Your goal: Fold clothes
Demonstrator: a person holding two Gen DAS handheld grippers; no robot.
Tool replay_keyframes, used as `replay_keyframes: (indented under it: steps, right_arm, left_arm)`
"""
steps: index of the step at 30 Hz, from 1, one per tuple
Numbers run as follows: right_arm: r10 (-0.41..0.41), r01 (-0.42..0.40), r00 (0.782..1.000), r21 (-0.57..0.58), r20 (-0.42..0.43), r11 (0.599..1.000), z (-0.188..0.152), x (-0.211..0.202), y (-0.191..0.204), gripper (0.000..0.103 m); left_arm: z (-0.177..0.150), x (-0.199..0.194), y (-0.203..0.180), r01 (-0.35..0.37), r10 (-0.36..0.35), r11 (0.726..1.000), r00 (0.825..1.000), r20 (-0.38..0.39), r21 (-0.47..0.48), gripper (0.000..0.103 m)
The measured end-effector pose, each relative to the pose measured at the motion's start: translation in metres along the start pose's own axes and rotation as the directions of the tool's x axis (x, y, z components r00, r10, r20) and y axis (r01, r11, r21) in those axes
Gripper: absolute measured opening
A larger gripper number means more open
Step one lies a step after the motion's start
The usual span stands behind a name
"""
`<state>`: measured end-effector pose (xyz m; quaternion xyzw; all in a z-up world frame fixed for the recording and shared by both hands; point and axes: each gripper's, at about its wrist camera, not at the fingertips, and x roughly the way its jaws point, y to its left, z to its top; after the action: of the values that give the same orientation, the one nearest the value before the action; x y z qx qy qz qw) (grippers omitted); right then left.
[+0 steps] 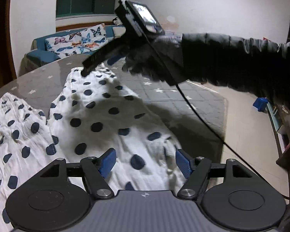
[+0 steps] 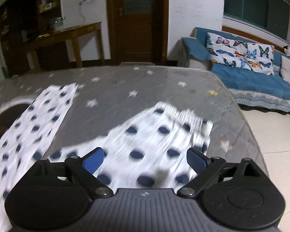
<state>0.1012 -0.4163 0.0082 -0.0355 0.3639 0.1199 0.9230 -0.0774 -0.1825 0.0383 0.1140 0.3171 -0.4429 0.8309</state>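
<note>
Both pairs of blue fingers are standing open over the polka-dot garment, gripping nothing.
I am hovering the left gripper (image 1: 144, 161) above the polka-dot garment (image 1: 98, 119) lying spread on the grey star-patterned surface (image 1: 164, 96), the right gripper (image 2: 145, 161) near its gathered edge; I judge each side should pinch a matching corner before carrying the fold across evenly.

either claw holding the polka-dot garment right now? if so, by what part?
Neither. The left claw and right claw both stand open above the polka-dot garment, no cloth pinched between their pads.
</note>
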Motion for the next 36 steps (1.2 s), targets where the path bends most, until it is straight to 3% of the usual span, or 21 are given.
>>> replay_keyframes:
  steps: [9, 15, 20, 25, 30, 36]
  right_arm:
    - [-0.045, 0.043, 0.998, -0.047, -0.04, 0.998, -0.043, -0.008, 0.009, 0.096]
    - [-0.078, 0.077, 0.996, -0.025, -0.031, 0.997, -0.05, -0.017, 0.0, 0.097]
    - [-0.075, 0.075, 0.997, -0.007, -0.001, 0.997, -0.049, -0.031, 0.001, 0.097]
    - [-0.034, 0.034, 0.999, -0.013, 0.025, 0.999, -0.046, -0.043, 0.012, 0.098]
    - [0.032, -0.03, 0.999, -0.045, 0.043, 0.999, -0.05, -0.052, 0.034, 0.098]
    - [0.088, -0.085, 0.996, -0.089, 0.027, 0.992, -0.059, -0.049, 0.053, 0.098]
  left_arm:
    - [-0.002, 0.003, -0.035, 0.047, -0.045, 0.997, 0.999, -0.03, 0.054, 0.073]
    - [-0.007, 0.017, -0.036, 0.076, -0.074, 0.997, 0.993, -0.088, 0.025, 0.073]
    - [-0.005, 0.017, -0.035, 0.069, -0.067, 0.997, 0.994, -0.084, 0.022, 0.073]
    - [-0.001, 0.007, -0.03, 0.018, -0.017, 1.0, 0.998, -0.054, 0.017, 0.086]
    - [0.004, -0.012, -0.007, -0.061, 0.061, 0.998, 0.998, 0.003, -0.027, 0.088]
    - [-0.005, -0.028, 0.039, -0.21, 0.211, 0.964, 0.977, -0.008, -0.161, 0.088]
